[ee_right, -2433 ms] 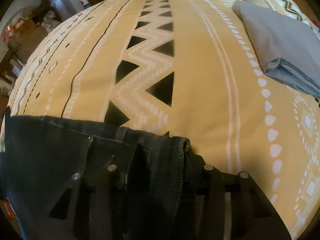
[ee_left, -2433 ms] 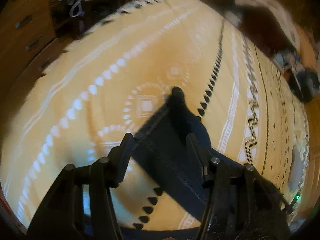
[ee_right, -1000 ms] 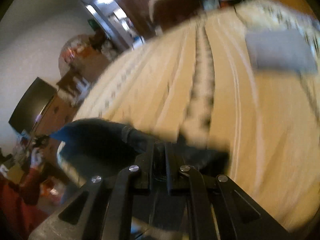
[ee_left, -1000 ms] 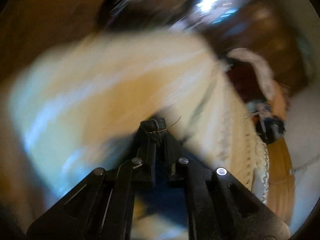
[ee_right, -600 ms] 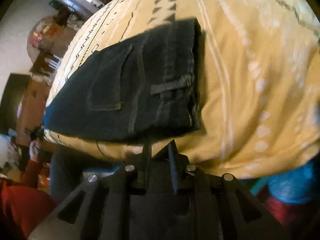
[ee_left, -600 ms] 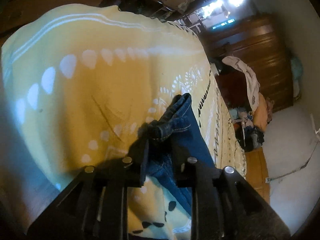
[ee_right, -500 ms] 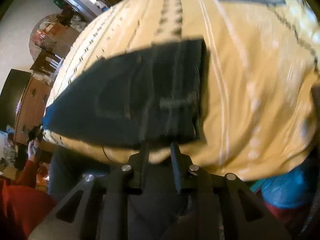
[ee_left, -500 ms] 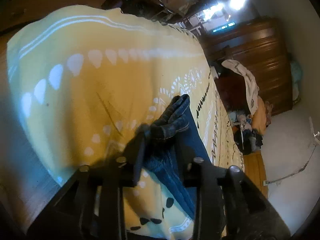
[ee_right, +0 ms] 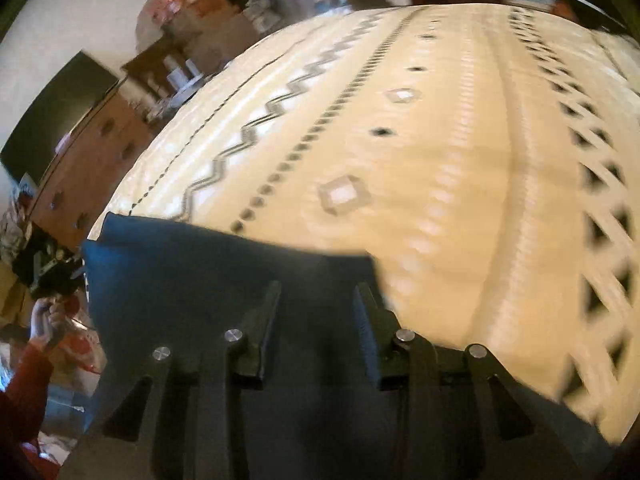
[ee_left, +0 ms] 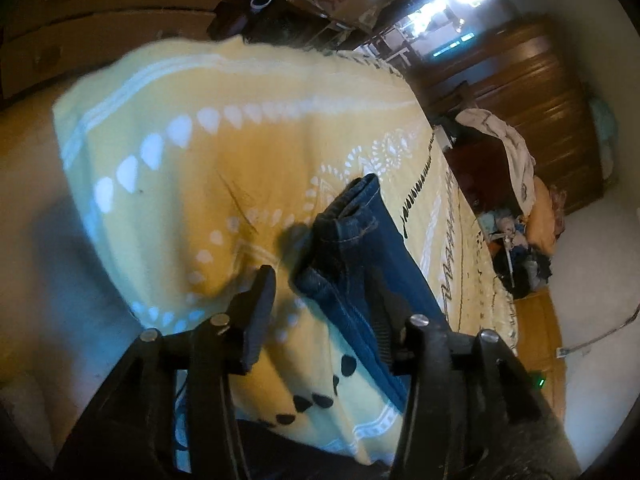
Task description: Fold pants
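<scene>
Dark blue jeans point(ee_left: 362, 248) lie on a yellow patterned bedspread point(ee_left: 224, 168). In the left wrist view their stitched hem end sticks up between my fingers. My left gripper point(ee_left: 320, 280) is open, with the hem just ahead of it and the denim running past the right finger point(ee_left: 380, 312). In the right wrist view the jeans point(ee_right: 192, 276) lie flat at the near edge of the bedspread point(ee_right: 440, 152). My right gripper point(ee_right: 316, 292) is open over the denim, holding nothing. The view is blurred.
The bed edge drops off on the left in the left wrist view. A wooden wardrobe point(ee_left: 552, 92), draped clothes point(ee_left: 516, 156) and floor clutter stand to the right. In the right wrist view a wooden dresser point(ee_right: 88, 152) and dark screen point(ee_right: 56, 108) stand at the left.
Both grippers were shut on the jeans and carried them; now both have opened and let the denim go on the bedspread. The right wrist view has swung toward the left.
</scene>
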Demonstrator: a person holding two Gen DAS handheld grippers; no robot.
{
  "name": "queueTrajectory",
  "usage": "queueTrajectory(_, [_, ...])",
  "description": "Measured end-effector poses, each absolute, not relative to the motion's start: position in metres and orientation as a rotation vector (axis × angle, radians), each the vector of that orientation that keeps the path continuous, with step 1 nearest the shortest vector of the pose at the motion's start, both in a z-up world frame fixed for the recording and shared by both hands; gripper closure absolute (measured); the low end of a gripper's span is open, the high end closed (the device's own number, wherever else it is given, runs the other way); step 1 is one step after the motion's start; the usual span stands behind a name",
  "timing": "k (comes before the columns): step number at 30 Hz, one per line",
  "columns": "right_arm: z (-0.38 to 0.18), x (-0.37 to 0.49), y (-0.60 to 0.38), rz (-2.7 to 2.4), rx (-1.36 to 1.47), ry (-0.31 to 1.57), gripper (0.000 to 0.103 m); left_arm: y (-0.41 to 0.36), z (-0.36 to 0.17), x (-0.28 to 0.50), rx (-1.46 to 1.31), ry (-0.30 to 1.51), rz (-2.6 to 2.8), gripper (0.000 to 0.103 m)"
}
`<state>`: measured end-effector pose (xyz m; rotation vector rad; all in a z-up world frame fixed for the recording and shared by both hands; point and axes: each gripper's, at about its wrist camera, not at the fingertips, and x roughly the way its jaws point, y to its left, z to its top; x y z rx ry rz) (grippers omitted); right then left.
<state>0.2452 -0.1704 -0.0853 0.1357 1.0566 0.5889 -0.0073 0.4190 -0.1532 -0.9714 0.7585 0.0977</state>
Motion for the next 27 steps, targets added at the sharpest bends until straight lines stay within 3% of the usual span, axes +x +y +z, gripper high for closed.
queueTrajectory(10, [-0.076,0.245,0.092,1.002,-0.111,1.026,0.063,0.406,-0.143,-0.022,-0.996,0.645,-0.025,0.051])
queueTrajectory(11, [-0.076,0.238,0.114,1.025,-0.135,1.027,0.063,0.406,-0.143,-0.022,-0.988,0.636,-0.025,0.049])
queueTrajectory(14, [-0.085,0.234,0.183,1.089,-0.203,1.045,0.063,0.411,-0.147,-0.019,-0.928,0.631,0.036,0.026])
queueTrajectory(16, [-0.091,0.231,0.225,1.100,-0.280,1.043,0.063,0.419,-0.152,-0.017,-0.927,0.623,0.103,0.022])
queueTrajectory(27, [-0.134,0.239,0.270,1.083,-0.524,1.002,0.063,0.413,-0.165,0.004,-0.918,0.629,-0.006,0.022])
